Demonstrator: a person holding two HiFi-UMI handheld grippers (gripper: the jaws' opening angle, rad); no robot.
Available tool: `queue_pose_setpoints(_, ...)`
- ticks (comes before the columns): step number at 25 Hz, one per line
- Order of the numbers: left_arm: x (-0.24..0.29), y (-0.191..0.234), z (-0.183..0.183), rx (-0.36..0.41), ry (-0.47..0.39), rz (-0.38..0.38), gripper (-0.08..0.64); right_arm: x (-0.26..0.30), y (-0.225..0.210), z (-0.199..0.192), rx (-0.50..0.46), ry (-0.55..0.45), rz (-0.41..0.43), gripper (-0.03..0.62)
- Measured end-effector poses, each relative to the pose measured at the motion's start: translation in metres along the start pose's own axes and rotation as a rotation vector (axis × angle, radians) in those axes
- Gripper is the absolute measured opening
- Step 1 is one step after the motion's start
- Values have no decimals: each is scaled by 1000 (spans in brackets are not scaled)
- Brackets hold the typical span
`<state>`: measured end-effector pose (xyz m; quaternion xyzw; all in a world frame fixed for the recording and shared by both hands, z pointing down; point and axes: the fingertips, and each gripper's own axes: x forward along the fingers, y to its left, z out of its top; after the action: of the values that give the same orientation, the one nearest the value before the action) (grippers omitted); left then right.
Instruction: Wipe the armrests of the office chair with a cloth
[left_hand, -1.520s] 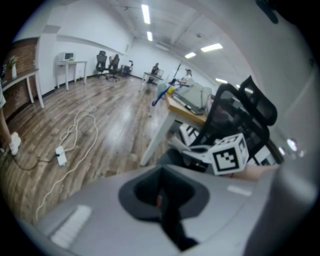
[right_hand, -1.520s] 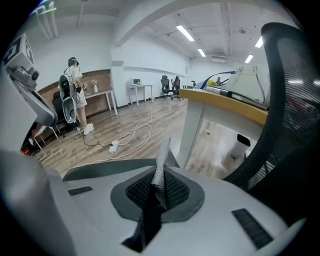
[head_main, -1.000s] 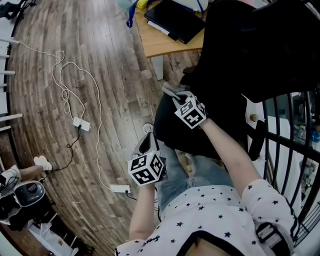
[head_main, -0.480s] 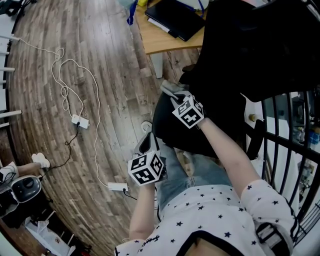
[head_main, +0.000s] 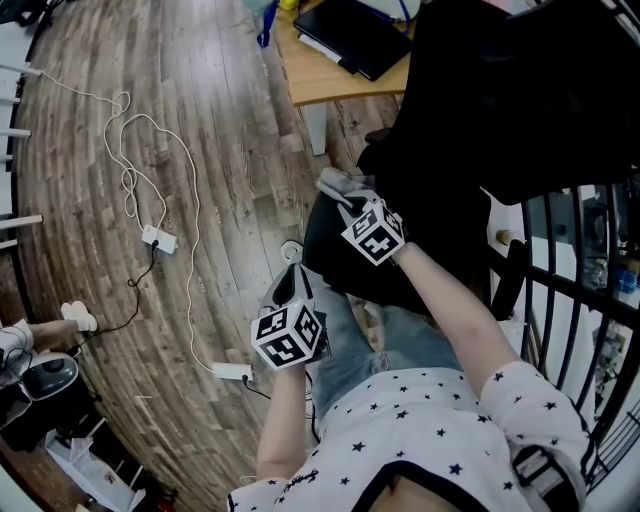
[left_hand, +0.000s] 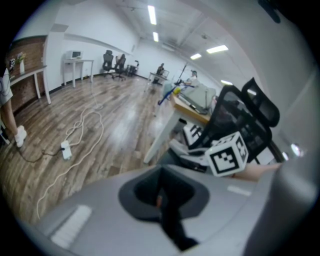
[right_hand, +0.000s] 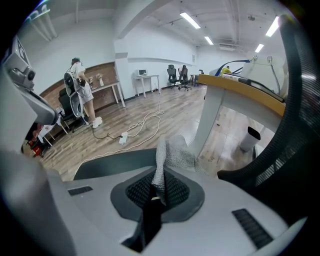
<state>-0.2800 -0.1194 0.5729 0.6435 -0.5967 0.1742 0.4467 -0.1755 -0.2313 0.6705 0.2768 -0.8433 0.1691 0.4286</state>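
The black office chair (head_main: 510, 90) stands in front of me, its mesh back at the upper right. My right gripper (head_main: 351, 204) is shut on a grey knitted cloth (head_main: 336, 184) at the chair's left edge. In the right gripper view the cloth (right_hand: 172, 152) sticks up from the closed jaws, just above a dark curved armrest pad (right_hand: 112, 161). My left gripper (head_main: 291, 285) hangs lower left beside my leg, away from the chair. In the left gripper view its jaws (left_hand: 160, 194) are together with nothing between them.
A wooden desk (head_main: 325, 88) with a black flat case (head_main: 350, 35) stands beyond the chair. White cables and power strips (head_main: 160, 240) lie on the wood floor at left. A black metal railing (head_main: 585, 270) runs along the right. A person (right_hand: 80, 90) stands far off.
My right gripper and the cloth have shifted slightly left along the chair's edge. The left gripper has hardly moved.
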Motion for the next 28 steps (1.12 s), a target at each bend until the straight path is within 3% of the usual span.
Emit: queue_pose_setpoints(28,-10,6,-4,-61,-33,62,6,-9,68,-18,-84,23,164,28)
